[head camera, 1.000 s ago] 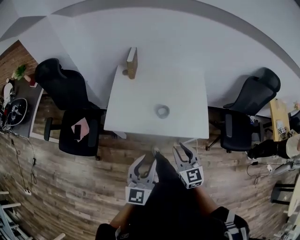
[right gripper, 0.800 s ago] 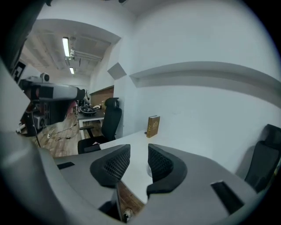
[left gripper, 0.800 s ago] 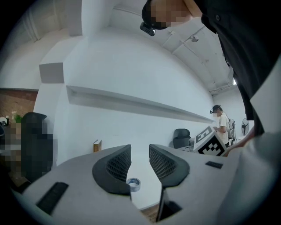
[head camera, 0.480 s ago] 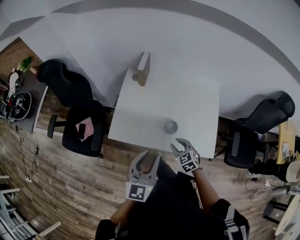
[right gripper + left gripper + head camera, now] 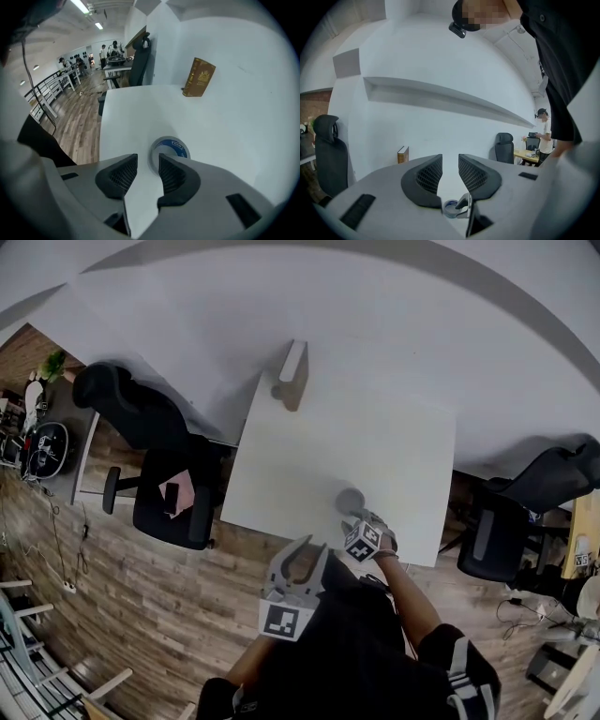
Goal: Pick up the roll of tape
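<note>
Right gripper view looks steeply down on the roll of tape (image 5: 169, 149), which lies flat on the white table (image 5: 140, 112) just past the jaw tips of the right tool (image 5: 147, 159). Its jaws are opening and hold nothing. The roll sits ahead and off toward one jaw, not between the pads. The left tool (image 5: 302, 554) hangs back off the table's near edge, its jaws closing on nothing.

The likely trouble is alignment: if the right tool descends as aimed, one jaw tip could land on the roll's rim instead of straddling its wall. The roll would then skid on the smooth top, perhaps toward the near edge.
</note>
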The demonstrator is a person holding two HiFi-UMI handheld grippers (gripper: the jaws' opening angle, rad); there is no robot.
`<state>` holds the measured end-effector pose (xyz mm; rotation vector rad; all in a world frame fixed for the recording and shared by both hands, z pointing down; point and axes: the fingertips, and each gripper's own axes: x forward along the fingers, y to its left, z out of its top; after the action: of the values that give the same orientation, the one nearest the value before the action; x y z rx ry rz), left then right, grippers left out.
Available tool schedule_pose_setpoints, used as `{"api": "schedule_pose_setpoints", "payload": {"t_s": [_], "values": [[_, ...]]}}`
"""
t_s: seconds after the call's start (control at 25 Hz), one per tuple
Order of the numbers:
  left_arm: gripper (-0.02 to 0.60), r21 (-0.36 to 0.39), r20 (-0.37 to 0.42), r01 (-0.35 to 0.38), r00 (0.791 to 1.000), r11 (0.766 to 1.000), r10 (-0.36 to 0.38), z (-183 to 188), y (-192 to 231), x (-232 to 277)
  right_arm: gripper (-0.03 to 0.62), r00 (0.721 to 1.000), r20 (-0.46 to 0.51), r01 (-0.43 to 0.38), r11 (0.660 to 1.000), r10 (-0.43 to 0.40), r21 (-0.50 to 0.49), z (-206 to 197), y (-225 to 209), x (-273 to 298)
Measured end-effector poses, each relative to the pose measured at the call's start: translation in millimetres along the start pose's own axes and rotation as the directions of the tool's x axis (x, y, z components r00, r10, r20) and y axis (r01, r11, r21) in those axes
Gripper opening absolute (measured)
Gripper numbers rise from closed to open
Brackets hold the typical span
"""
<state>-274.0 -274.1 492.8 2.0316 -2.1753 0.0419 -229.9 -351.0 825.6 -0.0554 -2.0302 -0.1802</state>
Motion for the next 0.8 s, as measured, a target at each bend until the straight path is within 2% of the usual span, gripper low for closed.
{"api": "schedule_pose_setpoints", "payload": {"t_s": [0.04, 0.12, 0.28, 0.4, 0.48, 0.6, 0.72, 0.8], "values": [[0.117, -0.047, 0.007, -0.01, 1.0, 0.999, 0.01, 1.2, 1.1, 2.1, 0.16, 1.0, -0.027, 0.002, 1.0, -0.002, -0.023, -3.3, -0.9, 9.9], [0.117, -0.08, 0.013, -0.018, 1.0, 0.997, 0.019, 3.1, 2.8, 5.7, 0.16, 0.997, -0.083, -0.002, 0.997, -0.004, -0.075, -9.0, -2.5, 27.6], [0.117, -0.085, -0.003, -0.03, 1.0, 0.996, 0.03, 1.0, 2.3, 8.9, 0.155, 0.986, -0.166, -0.013, 0.983, -0.018, -0.185, -16.8, -3.2, 52.5], [0.117, -0.083, -0.003, -0.033, 0.999, 0.996, 0.033, 0.0, 1.6, 7.6, 0.106, 0.98, -0.197, -0.008, 0.971, -0.04, -0.237, -21.5, -3.5, 62.2], [0.117, -0.091, -0.004, -0.034, 0.999, 0.995, 0.034, -0.8, 1.6, 3.6, 0.1, 0.979, -0.198, -0.001, 0.966, -0.051, -0.257, -21.7, -2.4, 62.8], [0.117, -0.091, -0.005, -0.037, 0.999, 0.995, 0.037, -2.0, 0.2, -5.7, 0.084, 0.982, -0.182, 0.001, 0.972, -0.044, -0.233, -22.9, 0.7, 57.1], [0.117, -0.079, 0.014, -0.026, 1.0, 0.997, 0.028, -2.7, -4.3, -21.3, 0.081, 0.987, -0.16, -0.016, 0.988, -0.009, -0.154, -28.7, 14.6, 42.9], [0.117, -0.089, 0.023, -0.016, 1.0, 0.996, 0.018, -4.7, -9.2, -36.4, 0.08, 0.99, -0.137, 0.0, 0.994, -0.015, -0.108, -32.6, 23.9, 27.6]]}}
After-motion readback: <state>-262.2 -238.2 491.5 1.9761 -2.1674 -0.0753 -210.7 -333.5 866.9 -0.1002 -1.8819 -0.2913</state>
